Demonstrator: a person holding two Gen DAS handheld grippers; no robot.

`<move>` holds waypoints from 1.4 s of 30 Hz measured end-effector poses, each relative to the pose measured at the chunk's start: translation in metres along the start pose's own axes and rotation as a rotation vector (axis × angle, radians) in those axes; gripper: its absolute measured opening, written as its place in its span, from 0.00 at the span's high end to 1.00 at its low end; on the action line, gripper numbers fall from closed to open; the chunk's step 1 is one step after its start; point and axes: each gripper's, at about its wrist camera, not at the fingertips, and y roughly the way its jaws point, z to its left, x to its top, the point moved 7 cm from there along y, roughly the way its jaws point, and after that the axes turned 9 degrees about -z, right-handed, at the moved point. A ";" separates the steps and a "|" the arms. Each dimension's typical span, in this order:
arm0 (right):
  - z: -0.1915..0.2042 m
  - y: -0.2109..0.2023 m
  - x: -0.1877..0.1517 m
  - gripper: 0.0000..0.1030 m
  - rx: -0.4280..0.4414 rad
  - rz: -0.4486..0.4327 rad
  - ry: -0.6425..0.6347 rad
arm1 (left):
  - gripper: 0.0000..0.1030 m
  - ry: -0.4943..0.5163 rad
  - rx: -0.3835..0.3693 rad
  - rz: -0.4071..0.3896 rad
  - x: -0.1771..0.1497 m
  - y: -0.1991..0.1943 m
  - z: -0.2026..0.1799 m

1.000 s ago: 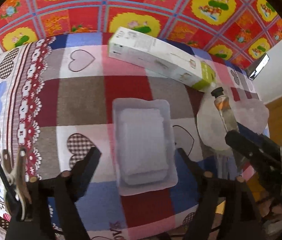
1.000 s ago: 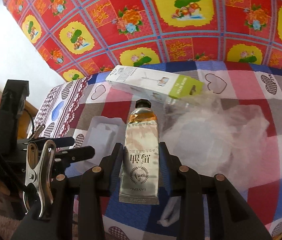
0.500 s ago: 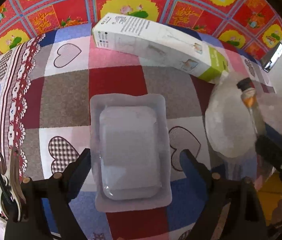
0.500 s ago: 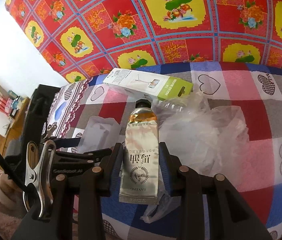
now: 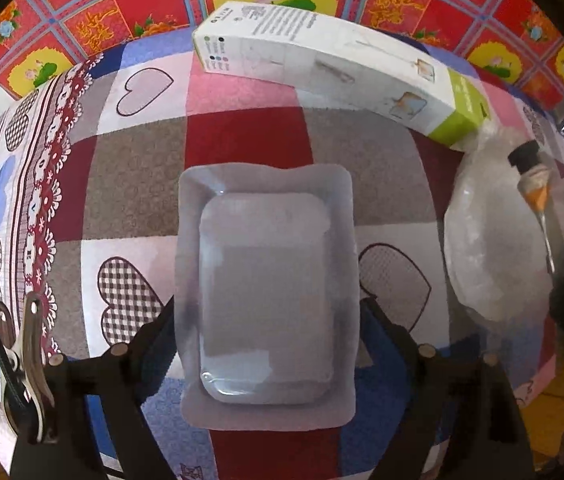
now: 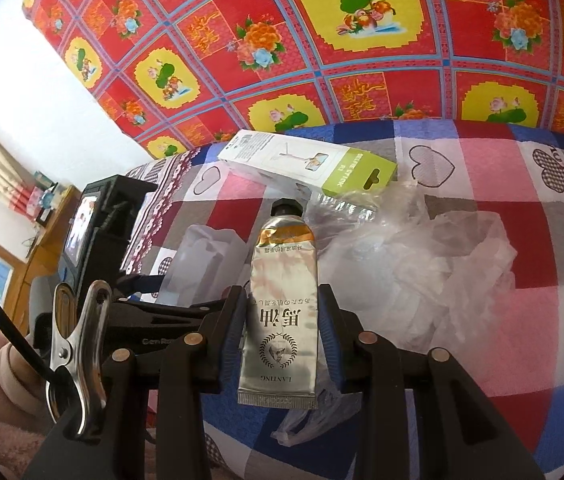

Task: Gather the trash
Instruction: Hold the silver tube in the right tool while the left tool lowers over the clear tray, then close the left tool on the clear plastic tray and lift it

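Now right gripper (image 6: pixel 282 320) clamps silver tube (image 6: pixel 284 300), left gripper (image 5: pixel 266 324) seemingly touching clear tray (image 5: pixel 266 280)

A clear plastic tray (image 5: pixel 267 280) lay flat on the checked cloth, open side down. A silver tube (image 6: pixel 282 304) with a black cap stood up over a crumpled clear plastic bag (image 6: pixel 414 264). A long white box (image 5: pixel 334 68) with a green end lay flat just behind them.
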 end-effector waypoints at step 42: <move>0.056 0.047 -0.083 0.58 -0.035 0.169 -0.360 | 0.27 -0.228 0.001 -0.134 -0.065 -0.079 0.101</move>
